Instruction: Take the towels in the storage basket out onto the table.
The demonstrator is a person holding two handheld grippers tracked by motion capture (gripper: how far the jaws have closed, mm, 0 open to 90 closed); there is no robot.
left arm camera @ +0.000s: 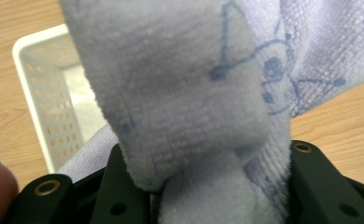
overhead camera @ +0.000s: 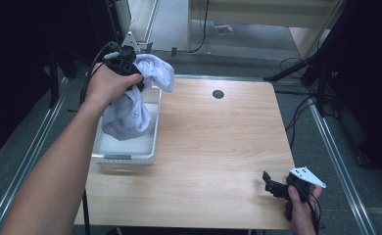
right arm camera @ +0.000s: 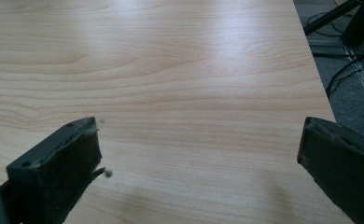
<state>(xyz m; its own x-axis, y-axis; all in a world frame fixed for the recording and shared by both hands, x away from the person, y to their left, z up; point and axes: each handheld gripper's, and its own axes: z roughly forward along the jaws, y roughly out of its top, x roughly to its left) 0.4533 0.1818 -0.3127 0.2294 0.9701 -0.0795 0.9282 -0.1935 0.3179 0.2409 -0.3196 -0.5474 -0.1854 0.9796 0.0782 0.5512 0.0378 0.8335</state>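
Note:
A pale lilac towel with a blue printed pattern hangs from my left gripper, held above the far end of a white perforated basket. Its lower part droops into the basket. In the left gripper view the jaws are shut on a thick bunch of the towel, which covers most of the picture, with the basket's corner behind it. My right gripper rests low at the table's near right corner. Its jaws stand wide apart over bare wood, and nothing lies between the fingertips.
The wooden table has a round cable hole near its far edge. The basket sits along the left side. Black stands and cables crowd the floor to the right, and metal rails run along both sides.

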